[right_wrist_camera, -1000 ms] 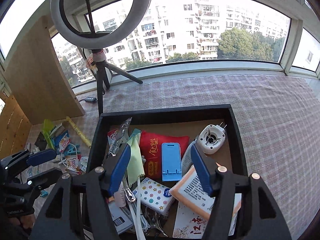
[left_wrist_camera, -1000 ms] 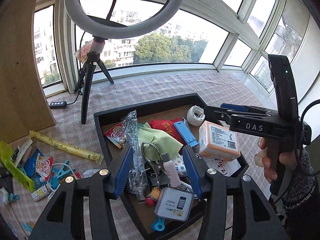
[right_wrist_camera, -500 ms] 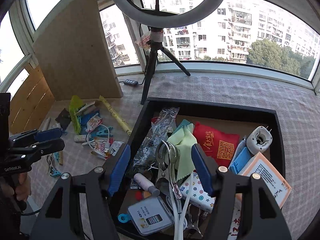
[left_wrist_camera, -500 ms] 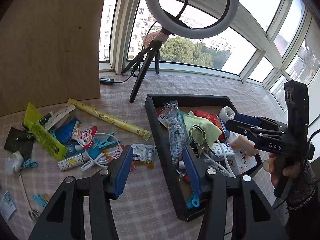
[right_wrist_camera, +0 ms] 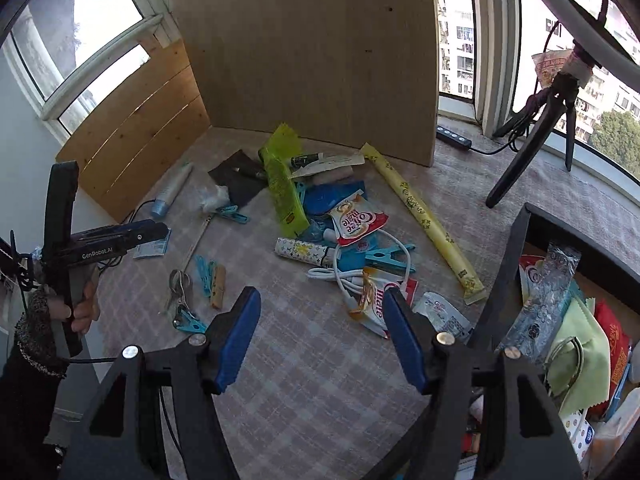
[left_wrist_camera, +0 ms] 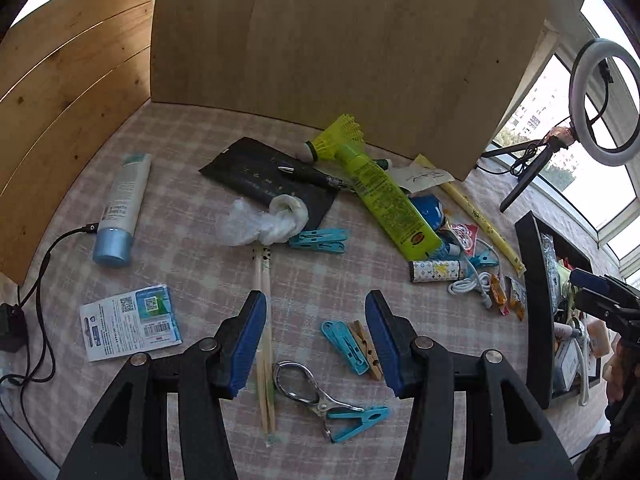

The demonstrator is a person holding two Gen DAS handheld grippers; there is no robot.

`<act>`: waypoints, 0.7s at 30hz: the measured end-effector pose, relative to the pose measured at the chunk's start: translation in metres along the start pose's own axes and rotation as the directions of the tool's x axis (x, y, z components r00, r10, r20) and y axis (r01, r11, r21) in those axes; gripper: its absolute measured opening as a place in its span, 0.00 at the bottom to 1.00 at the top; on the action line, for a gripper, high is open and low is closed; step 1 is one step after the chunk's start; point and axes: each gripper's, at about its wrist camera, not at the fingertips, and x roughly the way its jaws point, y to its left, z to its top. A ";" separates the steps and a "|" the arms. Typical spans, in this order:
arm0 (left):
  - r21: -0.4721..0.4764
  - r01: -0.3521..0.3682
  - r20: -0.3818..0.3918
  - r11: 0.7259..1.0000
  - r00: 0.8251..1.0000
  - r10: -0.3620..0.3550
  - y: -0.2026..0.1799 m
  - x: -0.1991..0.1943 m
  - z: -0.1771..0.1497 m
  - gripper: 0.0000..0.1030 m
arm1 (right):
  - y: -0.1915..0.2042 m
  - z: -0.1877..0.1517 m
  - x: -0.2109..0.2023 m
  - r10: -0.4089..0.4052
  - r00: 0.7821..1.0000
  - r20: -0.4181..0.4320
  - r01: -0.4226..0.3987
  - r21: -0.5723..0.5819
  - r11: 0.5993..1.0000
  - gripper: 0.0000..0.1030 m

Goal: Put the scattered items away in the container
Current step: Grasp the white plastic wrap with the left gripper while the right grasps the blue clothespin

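My left gripper point(left_wrist_camera: 316, 344) is open and empty, low over the checked cloth among scattered items: chopsticks point(left_wrist_camera: 264, 320), metal scissors point(left_wrist_camera: 304, 388), blue and wooden clothespins point(left_wrist_camera: 354, 346), a white tube point(left_wrist_camera: 120, 208), a yellow-green packet point(left_wrist_camera: 384, 200). My right gripper point(right_wrist_camera: 320, 340) is open and empty, left of the black tray point(right_wrist_camera: 508, 264), above a sachet pile point(right_wrist_camera: 360, 224) and white cable point(right_wrist_camera: 360, 276). The tray holds several items, with a green cloth point(right_wrist_camera: 580, 352) on top.
Wooden boards point(left_wrist_camera: 320, 40) wall the back and left. A ring light on a tripod point(left_wrist_camera: 532, 168) stands at the right. A black cable point(left_wrist_camera: 40, 280) and a printed card point(left_wrist_camera: 128, 320) lie at the left. A long yellow stick packet point(right_wrist_camera: 424, 224) lies near the tray.
Both grippers have swung left, away from the tray toward the scattered pile. The left one has dropped low over the chopsticks and clothespins. Both remain open.
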 end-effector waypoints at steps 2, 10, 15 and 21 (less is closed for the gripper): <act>-0.075 0.000 0.012 0.997 1.000 0.001 0.031 0.005 0.006 0.48 | 0.024 0.013 0.024 0.046 0.999 -0.018 -0.047 -0.035 0.998 0.59; -0.230 0.056 0.014 0.972 0.998 -0.055 0.067 0.042 0.024 0.48 | 0.078 0.051 0.119 0.069 0.992 -0.101 -0.077 -0.079 0.994 0.47; -0.269 0.071 -0.001 0.961 0.997 -0.074 0.071 0.067 0.038 0.48 | 0.083 0.064 0.160 0.113 0.983 -0.148 -0.116 -0.012 0.993 0.43; -0.311 0.099 -0.023 0.945 0.993 -0.112 0.077 0.089 0.043 0.44 | 0.085 0.076 0.196 0.133 0.973 -0.188 -0.128 0.035 0.991 0.32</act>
